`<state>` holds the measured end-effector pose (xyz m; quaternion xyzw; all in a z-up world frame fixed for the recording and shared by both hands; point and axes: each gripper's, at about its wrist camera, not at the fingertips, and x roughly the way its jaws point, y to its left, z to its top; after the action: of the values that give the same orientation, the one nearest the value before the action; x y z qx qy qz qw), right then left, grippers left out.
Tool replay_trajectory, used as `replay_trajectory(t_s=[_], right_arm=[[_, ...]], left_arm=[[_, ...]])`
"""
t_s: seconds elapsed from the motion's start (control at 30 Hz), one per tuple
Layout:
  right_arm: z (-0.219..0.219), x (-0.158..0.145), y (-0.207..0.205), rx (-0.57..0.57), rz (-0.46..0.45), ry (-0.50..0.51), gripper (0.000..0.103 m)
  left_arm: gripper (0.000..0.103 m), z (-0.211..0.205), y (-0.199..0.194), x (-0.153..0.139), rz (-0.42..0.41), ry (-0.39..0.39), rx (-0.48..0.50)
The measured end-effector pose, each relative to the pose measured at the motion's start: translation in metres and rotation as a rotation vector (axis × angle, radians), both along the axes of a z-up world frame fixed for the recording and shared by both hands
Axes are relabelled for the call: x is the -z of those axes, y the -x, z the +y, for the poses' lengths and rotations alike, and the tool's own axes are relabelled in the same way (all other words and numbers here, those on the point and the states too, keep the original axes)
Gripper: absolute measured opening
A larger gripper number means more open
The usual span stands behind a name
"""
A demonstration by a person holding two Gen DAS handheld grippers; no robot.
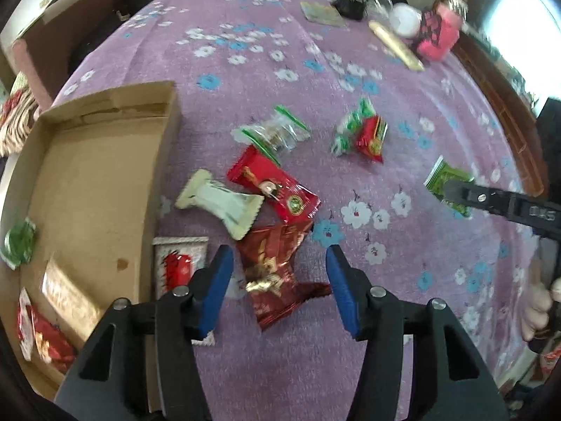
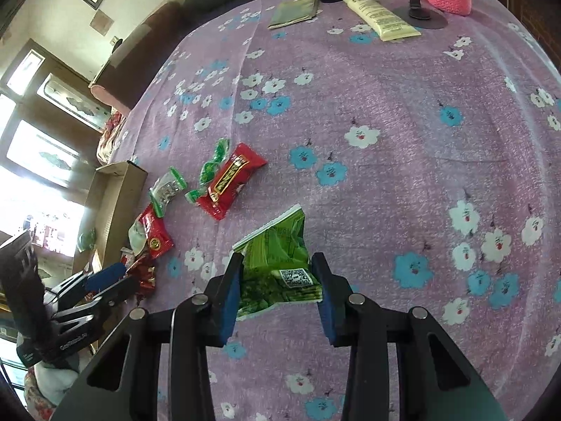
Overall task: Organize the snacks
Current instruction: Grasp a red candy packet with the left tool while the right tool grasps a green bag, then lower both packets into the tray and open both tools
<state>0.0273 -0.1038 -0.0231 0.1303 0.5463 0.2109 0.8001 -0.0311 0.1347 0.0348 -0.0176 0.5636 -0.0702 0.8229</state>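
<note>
Snacks mostly await us: few lie in the cardboard box (image 1: 94,182) at left; right hand-held gripper (image 2: 277,291) clamps the green packet (image 2: 280,263), left hand-held gripper (image 1: 278,282) gapes over the dark red packet (image 1: 277,273).

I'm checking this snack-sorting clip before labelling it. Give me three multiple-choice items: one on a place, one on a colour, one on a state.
1. Where is the cardboard box, seen from the left wrist?
A. left of the loose snacks
B. at the far table edge
C. on the floor

2. What colour is the packet between the right gripper's pads?
A. red
B. green
C. white

3. How does the left gripper stand?
A. clamped on a bottle
B. open over a dark red packet
C. inside the box

Answers: 1 A, the box lies left of the scattered packets; 2 B, green wrapper; 3 B, gaps show beside the packet.
</note>
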Motion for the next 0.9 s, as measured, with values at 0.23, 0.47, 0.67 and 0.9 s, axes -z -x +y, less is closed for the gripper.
replay_trajectory(t_s=[0.23, 0.47, 0.67, 0.9], right_arm=[[0.015, -0.010, 0.009, -0.031, -0.017, -0.002, 0.038], [0.051, -0.024, 0.014, -0.082, -0.026, -0.025, 0.038], [0.124, -0.039, 0.022, -0.194, -0.045, -0.059, 0.038], [0.228, -0.043, 0.036, -0.338, -0.040, -0.065, 0.038]], left_arm=[[0.031, 0.000, 0.004, -0.003, 0.009, 0.061, -0.009], [0.031, 0.047, 0.030, -0.046, -0.060, 0.150, -0.098], [0.031, 0.115, 0.064, -0.053, -0.062, 0.077, -0.219], [0.031, 0.177, 0.102, -0.030, 0.009, 0.044, -0.329]])
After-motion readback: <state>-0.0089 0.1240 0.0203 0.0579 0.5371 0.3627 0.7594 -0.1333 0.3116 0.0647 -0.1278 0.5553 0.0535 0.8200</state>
